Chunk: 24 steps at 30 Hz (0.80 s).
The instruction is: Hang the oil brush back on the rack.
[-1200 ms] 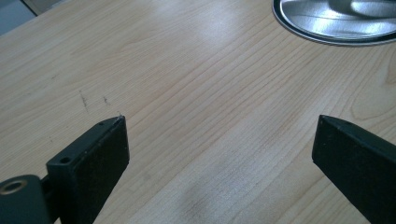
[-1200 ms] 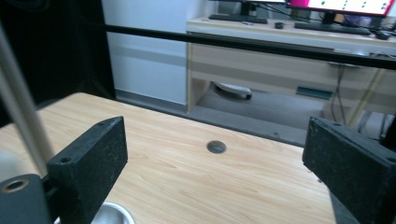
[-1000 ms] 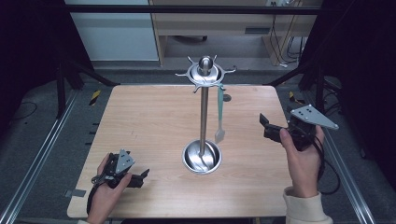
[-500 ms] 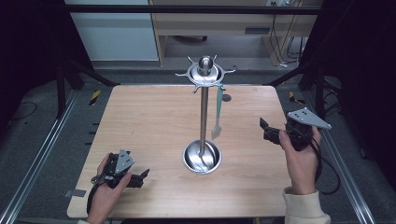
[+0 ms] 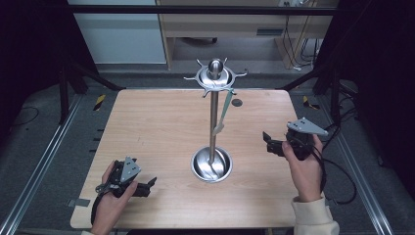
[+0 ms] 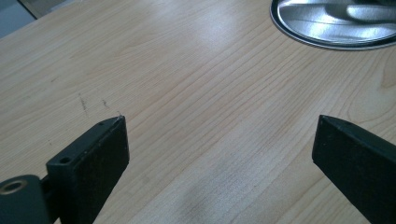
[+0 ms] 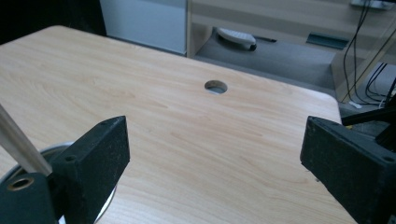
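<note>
High view: a shiny metal stand [image 5: 214, 122] rises from the middle of the wooden worktop [image 5: 156, 127]. It has a round dish base [image 5: 211, 164], a thin straight pole, and a ring of little hooks [image 5: 215, 77] on top. One long, flat utensil [image 5: 223, 115] hangs from a hook just beside the pole, with its wide end pointing down.

The left gripper [image 5: 142, 186] lies low near the front left corner, held in a hand [image 5: 111, 203]. In the left gripper view its jaws are wide apart with only bare wood between them, and the edge of the dish base [image 6: 336, 23] shows at the top. The right gripper [image 5: 270, 143] is off to the right of the stand, well apart from it. Its jaws are wide too, holding nothing.

The utensil looks light, stiff and smooth, so it may slip and swing. I think the best place to pinch it is the flat handle, partway down. The stand looks tall and may tip if pulled sideways, so lifting the utensil up off the hook seems safest.
</note>
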{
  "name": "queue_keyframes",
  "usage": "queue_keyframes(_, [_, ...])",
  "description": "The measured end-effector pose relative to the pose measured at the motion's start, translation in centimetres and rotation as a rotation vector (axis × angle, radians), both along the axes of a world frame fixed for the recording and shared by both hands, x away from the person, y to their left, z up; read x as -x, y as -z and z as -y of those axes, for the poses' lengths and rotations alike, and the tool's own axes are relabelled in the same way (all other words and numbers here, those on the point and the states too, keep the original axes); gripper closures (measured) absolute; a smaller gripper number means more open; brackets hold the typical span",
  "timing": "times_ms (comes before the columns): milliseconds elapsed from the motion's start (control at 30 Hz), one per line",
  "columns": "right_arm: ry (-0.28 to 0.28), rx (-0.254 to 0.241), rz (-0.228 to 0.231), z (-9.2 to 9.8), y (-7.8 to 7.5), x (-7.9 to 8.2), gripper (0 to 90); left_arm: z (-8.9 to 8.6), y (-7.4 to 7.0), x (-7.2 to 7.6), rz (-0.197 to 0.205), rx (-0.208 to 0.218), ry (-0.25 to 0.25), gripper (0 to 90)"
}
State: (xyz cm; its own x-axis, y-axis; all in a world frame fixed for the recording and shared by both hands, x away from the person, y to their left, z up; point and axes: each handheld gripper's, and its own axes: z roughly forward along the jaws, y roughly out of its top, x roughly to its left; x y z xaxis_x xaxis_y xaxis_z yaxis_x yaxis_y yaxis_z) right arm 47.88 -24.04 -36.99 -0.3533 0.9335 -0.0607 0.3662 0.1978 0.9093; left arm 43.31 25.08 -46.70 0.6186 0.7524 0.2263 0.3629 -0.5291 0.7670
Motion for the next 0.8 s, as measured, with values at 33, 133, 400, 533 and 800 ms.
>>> queue_keyframes(33, [-0.006, 0.004, -0.007, -0.1, 0.2, -0.1, 8.5, 0.0, 0.0, 0.0, 0.000, 0.000, 0.000, 3.5])
queue_keyframes(133, [-0.017, 0.017, -0.024, -0.5, 0.8, -0.3, 8.4, 0.0, 0.0, 0.0, 0.000, -0.001, 0.000, 3.5])
queue_keyframes(400, [-0.046, 0.048, -0.072, -1.4, 2.5, -0.8, 8.3, 0.0, 0.0, 0.0, 0.000, -0.002, 0.001, 3.5])
queue_keyframes(533, [-0.059, 0.064, -0.092, -1.9, 3.2, -1.0, 8.3, 0.0, 0.0, 0.0, 0.000, -0.002, 0.001, 3.5])
queue_keyframes(800, [-0.076, 0.087, -0.137, -2.6, 4.6, -1.3, 8.3, 0.1, 0.0, 0.0, -0.001, -0.004, 0.003, 3.5])
